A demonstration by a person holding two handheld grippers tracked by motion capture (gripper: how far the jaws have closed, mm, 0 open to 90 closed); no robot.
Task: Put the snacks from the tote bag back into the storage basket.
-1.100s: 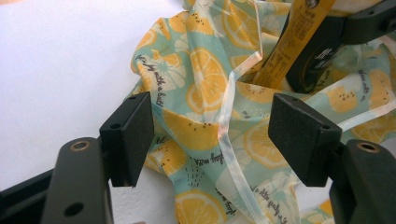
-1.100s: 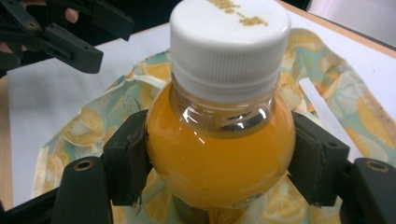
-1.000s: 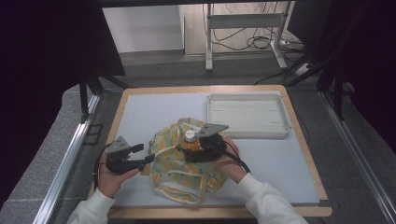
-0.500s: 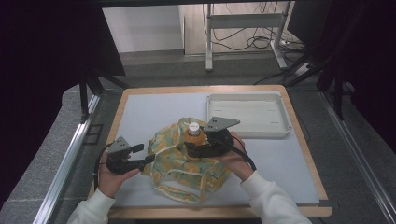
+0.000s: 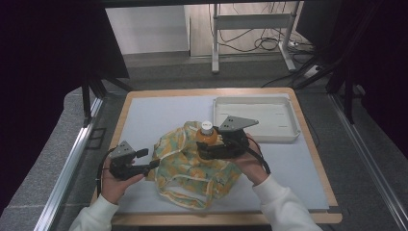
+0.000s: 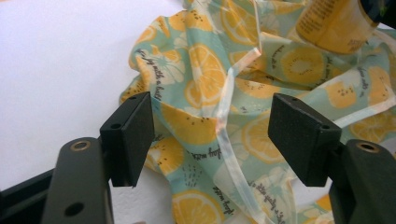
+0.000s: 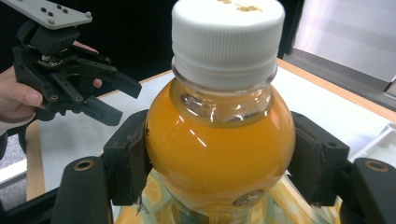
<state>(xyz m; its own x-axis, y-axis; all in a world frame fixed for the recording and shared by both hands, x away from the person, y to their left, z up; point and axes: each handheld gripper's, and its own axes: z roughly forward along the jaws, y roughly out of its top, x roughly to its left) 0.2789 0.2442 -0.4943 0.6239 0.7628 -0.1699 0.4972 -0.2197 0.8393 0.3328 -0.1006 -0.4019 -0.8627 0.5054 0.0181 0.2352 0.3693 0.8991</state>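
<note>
High view overhead, gripper views close, sharing bag (image 5: 192,171)

black two-jaw tools (image 5: 201,150), grey three-cornered plates, trailing black cables, white sleeves (image 5: 284,207).

Right claw (image 5: 206,148) grips orange bottle (image 5: 206,134) over lemon-print bag (image 5: 192,168); left claw (image 5: 150,162) at bag's left edge; white tray (image 5: 284,137) far right.

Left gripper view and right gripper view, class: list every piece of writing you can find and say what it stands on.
Black script on the lemon-print bag: several lines, upside down and too blurred to read.
Label on the orange bottle: print too blurred to read.
Gold marks on the white cap: too small to read.
</note>
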